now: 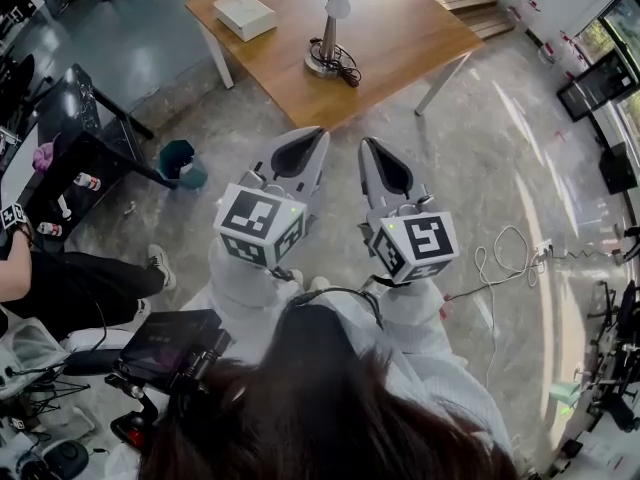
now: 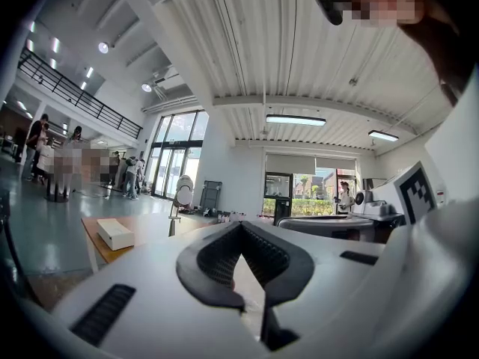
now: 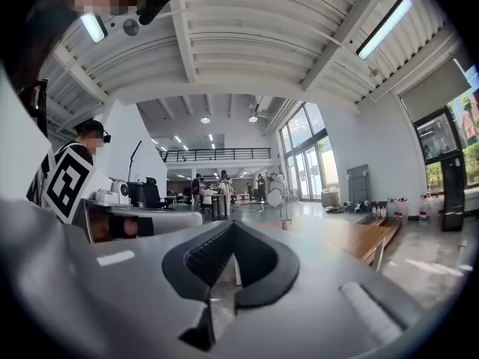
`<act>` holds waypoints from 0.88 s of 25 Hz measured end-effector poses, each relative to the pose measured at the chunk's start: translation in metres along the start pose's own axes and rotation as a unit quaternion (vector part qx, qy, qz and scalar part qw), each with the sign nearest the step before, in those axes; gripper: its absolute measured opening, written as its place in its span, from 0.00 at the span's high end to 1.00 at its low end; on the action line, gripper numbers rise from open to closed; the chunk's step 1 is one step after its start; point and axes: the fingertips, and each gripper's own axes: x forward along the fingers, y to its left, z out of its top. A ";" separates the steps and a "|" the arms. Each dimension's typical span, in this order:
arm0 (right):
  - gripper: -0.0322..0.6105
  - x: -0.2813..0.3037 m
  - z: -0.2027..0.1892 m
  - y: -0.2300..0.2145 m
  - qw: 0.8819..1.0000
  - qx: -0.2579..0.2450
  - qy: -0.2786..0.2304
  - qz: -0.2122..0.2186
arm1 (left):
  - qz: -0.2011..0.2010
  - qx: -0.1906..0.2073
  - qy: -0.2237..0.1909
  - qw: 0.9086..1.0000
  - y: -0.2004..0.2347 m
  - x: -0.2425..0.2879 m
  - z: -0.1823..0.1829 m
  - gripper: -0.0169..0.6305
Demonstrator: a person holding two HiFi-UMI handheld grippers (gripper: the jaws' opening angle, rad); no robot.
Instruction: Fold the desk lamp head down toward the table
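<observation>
A silver desk lamp (image 1: pixel 332 23) stands upright on the wooden table (image 1: pixel 400 38), its white bulb head raised and a black cord coiled at its base. In the left gripper view the desk lamp (image 2: pixel 182 200) is small and far off; in the right gripper view the desk lamp (image 3: pixel 280 199) is likewise distant. My left gripper (image 1: pixel 320 134) and right gripper (image 1: pixel 366 145) are held level over the floor, side by side, well short of the table's near edge. Both are shut with nothing between the jaws.
A white box (image 1: pixel 245 14) lies on the table's far left corner. A teal bin (image 1: pixel 182 163) stands on the floor left of the grippers. A seated person's leg and shoe (image 1: pixel 158 264) are at the left, cables (image 1: pixel 505 258) on the floor at the right.
</observation>
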 end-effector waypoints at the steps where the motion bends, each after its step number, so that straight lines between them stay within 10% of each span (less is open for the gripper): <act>1: 0.95 0.000 0.000 -0.001 1.000 0.000 0.000 0.000 | 0.001 0.001 0.000 1.000 0.000 0.001 0.000 0.97; 22: 0.95 0.098 -0.017 -0.089 0.999 0.046 0.028 0.010 | 0.027 -0.015 0.015 0.999 0.100 0.102 -0.018 0.97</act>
